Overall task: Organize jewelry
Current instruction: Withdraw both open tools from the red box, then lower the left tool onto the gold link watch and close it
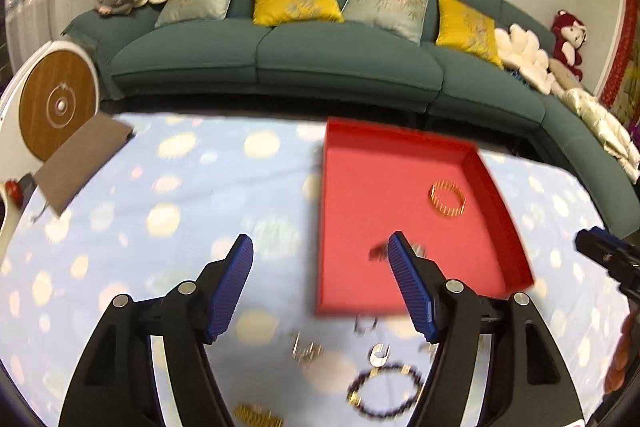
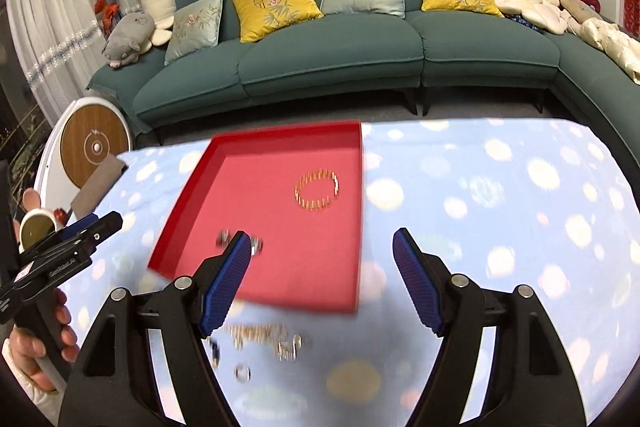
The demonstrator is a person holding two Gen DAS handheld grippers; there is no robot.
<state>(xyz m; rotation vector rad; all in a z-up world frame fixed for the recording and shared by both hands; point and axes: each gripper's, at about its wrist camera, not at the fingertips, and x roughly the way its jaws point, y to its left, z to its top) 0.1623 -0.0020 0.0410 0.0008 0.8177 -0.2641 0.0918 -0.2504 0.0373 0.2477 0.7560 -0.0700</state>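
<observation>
A red tray (image 1: 496, 195) sits on the blue spotted tablecloth (image 1: 160, 211); it also shows in the right wrist view (image 2: 188, 187). A gold bracelet (image 1: 448, 197) lies inside it (image 2: 317, 189), with a small dark piece (image 1: 378, 251) near the front (image 2: 224, 238). Loose jewelry lies on the cloth before the tray: a dark beaded bracelet (image 1: 386, 391), a gold piece (image 1: 306, 350) and a gold comb-like piece (image 1: 256, 415); blurred pieces (image 2: 260, 331) show in the right view. My left gripper (image 1: 320, 247) is open and empty above the tray's front left. My right gripper (image 2: 322, 241) is open and empty over the tray's front right.
A brown flat pad (image 1: 80, 159) lies at the table's far left corner. A white and wood round device (image 1: 58, 103) stands beyond it. A teal sofa (image 1: 280, 55) with cushions runs behind the table. The other gripper shows at the edge of each view (image 2: 60, 251).
</observation>
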